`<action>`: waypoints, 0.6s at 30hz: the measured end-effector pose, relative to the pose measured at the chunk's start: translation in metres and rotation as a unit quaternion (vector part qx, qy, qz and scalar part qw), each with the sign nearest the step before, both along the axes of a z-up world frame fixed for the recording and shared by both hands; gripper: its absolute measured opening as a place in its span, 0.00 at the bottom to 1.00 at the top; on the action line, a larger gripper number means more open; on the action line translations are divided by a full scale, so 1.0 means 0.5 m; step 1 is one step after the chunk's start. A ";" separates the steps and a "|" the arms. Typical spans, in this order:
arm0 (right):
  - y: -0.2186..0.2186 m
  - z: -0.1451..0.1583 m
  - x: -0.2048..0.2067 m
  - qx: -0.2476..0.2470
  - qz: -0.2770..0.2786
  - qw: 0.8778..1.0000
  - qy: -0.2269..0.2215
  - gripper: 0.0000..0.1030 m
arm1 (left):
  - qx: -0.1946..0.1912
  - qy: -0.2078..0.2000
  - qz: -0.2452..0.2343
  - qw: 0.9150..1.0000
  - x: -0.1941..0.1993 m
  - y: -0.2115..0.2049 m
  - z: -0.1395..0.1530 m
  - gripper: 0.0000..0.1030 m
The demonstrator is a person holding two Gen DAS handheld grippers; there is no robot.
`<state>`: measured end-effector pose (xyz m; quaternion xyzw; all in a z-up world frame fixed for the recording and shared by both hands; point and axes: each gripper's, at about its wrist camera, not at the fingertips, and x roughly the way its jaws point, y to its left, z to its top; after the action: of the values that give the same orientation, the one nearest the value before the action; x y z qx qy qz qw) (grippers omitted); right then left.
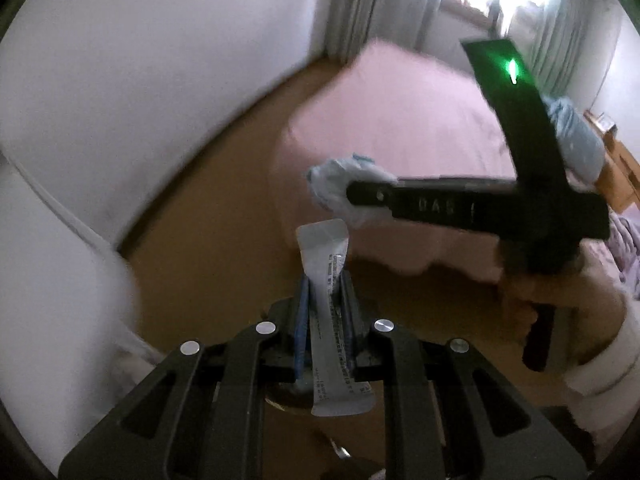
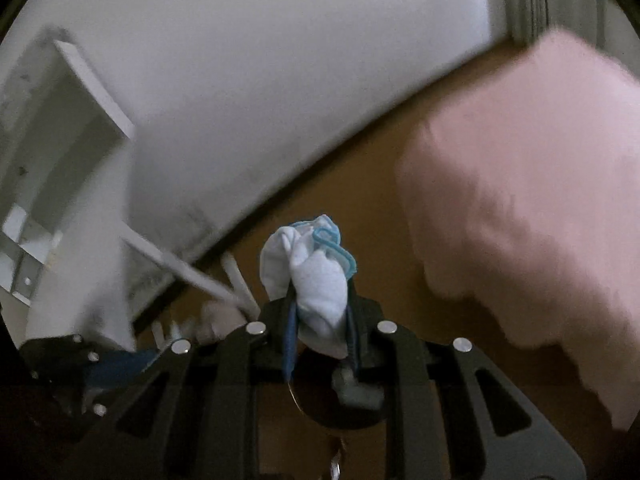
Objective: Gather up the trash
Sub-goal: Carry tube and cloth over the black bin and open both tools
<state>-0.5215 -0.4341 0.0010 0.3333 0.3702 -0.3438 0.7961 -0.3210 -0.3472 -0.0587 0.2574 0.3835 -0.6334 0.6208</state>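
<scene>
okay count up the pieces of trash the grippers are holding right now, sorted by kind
Silver printed sachet wrapper, in the left gripper: 1
Crumpled white face mask with blue ear loops, in the right gripper: 1
Total: 2

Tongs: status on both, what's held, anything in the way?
Left tongs shut on silver wrapper. Right tongs shut on crumpled face mask. Both carried over brown floor beside pink bed. No bin in view; frames blurred.

Both tools look clamped: left tool, right tool.
</scene>
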 end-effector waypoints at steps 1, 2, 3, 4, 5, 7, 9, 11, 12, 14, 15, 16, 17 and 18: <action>-0.014 -0.051 -0.007 0.031 -0.001 0.999 0.015 0.20 | 0.025 0.009 0.000 1.000 -0.006 -0.014 -0.041 0.14; -0.028 -0.102 -0.010 0.065 0.002 0.997 0.030 0.20 | 0.060 0.018 0.003 0.998 -0.006 -0.032 -0.099 0.14; -0.038 -0.155 -0.009 0.096 0.006 0.994 0.050 0.20 | 0.097 0.026 0.008 0.995 -0.001 -0.049 -0.160 0.14; -0.037 -0.197 0.002 0.118 0.013 0.990 0.070 0.20 | 0.122 0.031 0.013 0.992 0.003 -0.059 -0.202 0.14; -0.039 -0.249 0.010 0.145 0.022 0.985 0.093 0.20 | 0.156 0.038 0.022 0.987 0.013 -0.072 -0.261 0.14; -0.035 -0.330 0.033 0.185 0.037 0.974 0.130 0.20 | 0.213 0.059 0.043 0.974 0.043 -0.096 -0.361 0.14; -0.029 -0.393 0.050 0.203 0.049 0.964 0.165 0.20 | 0.239 0.065 0.055 0.967 0.055 -0.098 -0.424 0.14; -0.030 -0.452 0.060 0.229 0.048 0.954 0.186 0.20 | 0.260 0.082 0.062 0.960 0.071 -0.106 -0.487 0.14; -0.028 -0.473 0.063 0.237 0.047 0.951 0.193 0.20 | 0.265 0.090 0.063 0.958 0.060 -0.100 -0.506 0.14; -0.030 -0.493 0.070 0.249 0.041 0.947 0.199 0.20 | 0.271 0.106 0.058 0.955 0.067 -0.092 -0.540 0.14; -0.032 -0.503 0.070 0.254 0.037 0.946 0.199 0.20 | 0.279 0.113 0.058 0.952 0.070 -0.090 -0.554 0.14; -0.034 -0.512 0.071 0.256 0.033 0.945 0.200 0.20 | 0.282 0.124 0.060 0.950 0.073 -0.091 -0.562 0.14; -0.036 -0.518 0.074 0.258 0.029 0.945 0.201 0.20 | 0.281 0.125 0.061 0.950 0.060 -0.115 -0.552 0.14; -0.039 -0.516 0.080 0.260 0.026 0.944 0.200 0.20 | 0.277 0.125 0.061 0.951 0.061 -0.118 -0.551 0.14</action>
<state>-0.4815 -0.4537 -0.2570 0.4434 0.6067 -0.2748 0.5998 -0.2906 -0.4062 -0.3342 0.3141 0.6333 -0.4902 0.5098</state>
